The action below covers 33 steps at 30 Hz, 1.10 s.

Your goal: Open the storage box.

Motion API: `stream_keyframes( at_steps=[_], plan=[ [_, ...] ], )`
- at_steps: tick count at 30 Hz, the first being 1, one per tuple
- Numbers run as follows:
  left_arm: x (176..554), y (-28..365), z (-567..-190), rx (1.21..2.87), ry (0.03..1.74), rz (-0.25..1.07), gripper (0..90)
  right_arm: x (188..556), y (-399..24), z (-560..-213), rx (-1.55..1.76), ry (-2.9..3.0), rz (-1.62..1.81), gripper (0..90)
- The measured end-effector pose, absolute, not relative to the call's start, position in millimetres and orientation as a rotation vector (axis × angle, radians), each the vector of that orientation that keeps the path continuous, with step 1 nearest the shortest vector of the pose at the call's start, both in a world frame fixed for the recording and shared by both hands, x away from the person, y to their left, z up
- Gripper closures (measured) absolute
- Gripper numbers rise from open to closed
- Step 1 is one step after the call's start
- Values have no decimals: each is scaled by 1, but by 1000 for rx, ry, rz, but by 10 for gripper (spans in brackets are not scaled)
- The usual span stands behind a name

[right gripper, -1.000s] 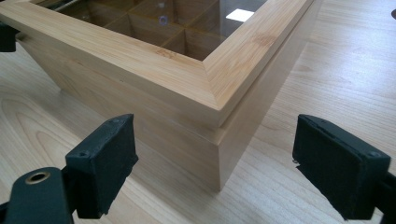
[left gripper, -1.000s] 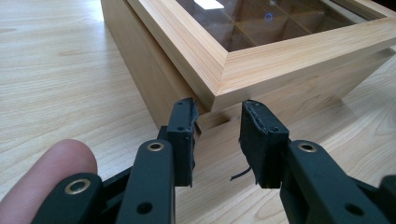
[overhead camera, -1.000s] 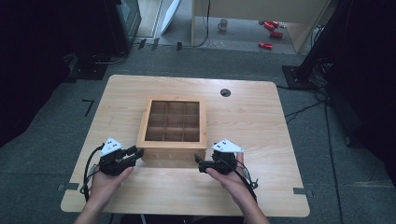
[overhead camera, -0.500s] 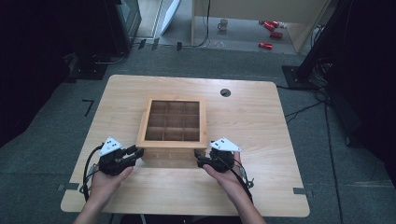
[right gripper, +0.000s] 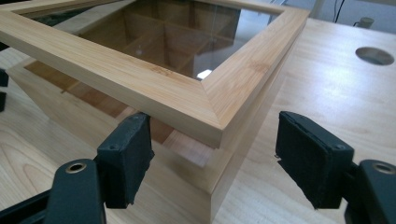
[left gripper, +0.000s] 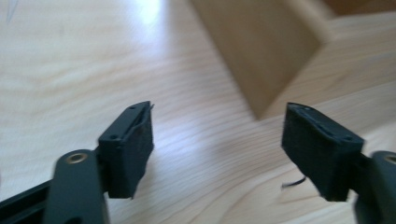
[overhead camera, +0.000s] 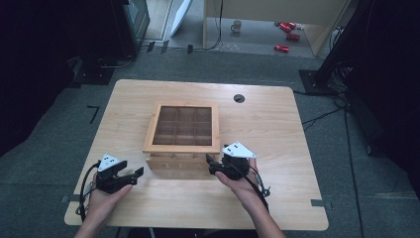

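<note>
The left gripper (overhead camera: 130,174) sits away from the wooden box (overhead camera: 182,139), lower and further out to the side than it was a moment ago, when it was tucked against the box's near-left corner. Its jaws have just been opening and now stand wide, with nothing between them but bare worktop (left gripper: 84,70); ahead of them and a little to one side, the box's corner (left gripper: 261,56) is near but apart. That reads as a let-go: the left side of the box is no longer held.

The box lies between the two grippers, its glass-paned lid (right gripper: 154,70) raised at a slant above the base, so a gap shows at the near corner.

The right gripper (overhead camera: 212,165) is at the box's near-right corner. Its jaws are partly open, one to each side of that corner (right gripper: 212,135) just under the lid's frame, and I cannot tell whether the pads press on the wood. I'd guess the lid now depends on the right side alone, and could drop if that gripper slips
</note>
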<state>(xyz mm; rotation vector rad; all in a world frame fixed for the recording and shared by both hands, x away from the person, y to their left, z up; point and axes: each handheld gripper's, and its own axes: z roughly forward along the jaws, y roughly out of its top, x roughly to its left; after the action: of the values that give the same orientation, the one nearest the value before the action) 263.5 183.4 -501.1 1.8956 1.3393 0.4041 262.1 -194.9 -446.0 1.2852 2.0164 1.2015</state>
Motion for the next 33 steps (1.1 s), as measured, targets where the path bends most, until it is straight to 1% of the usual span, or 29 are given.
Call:
stream_keyframes(
  at_steps=[2, 6, 10, 16, 33],
  plan=[
    [264, 183, -506, 1929, 1366, 447, 207, 264, -195, -440, 1275, 2016, 1203, 269],
    [265, 179, -513, 1979, 1385, 474, 161, 267, -195, -431, 1253, 2016, 1200, 254],
    [264, 176, -514, 2008, 1352, 493, 152, 270, -195, -420, 1230, 2000, 1204, 253],
    [261, 168, -518, 2041, 1314, 561, 152, 275, -195, -406, 1215, 1974, 1219, 247],
    [262, 167, -518, 2036, 1319, 562, 153, 306, -195, -366, 1109, 1915, 1264, 244]
  ],
)
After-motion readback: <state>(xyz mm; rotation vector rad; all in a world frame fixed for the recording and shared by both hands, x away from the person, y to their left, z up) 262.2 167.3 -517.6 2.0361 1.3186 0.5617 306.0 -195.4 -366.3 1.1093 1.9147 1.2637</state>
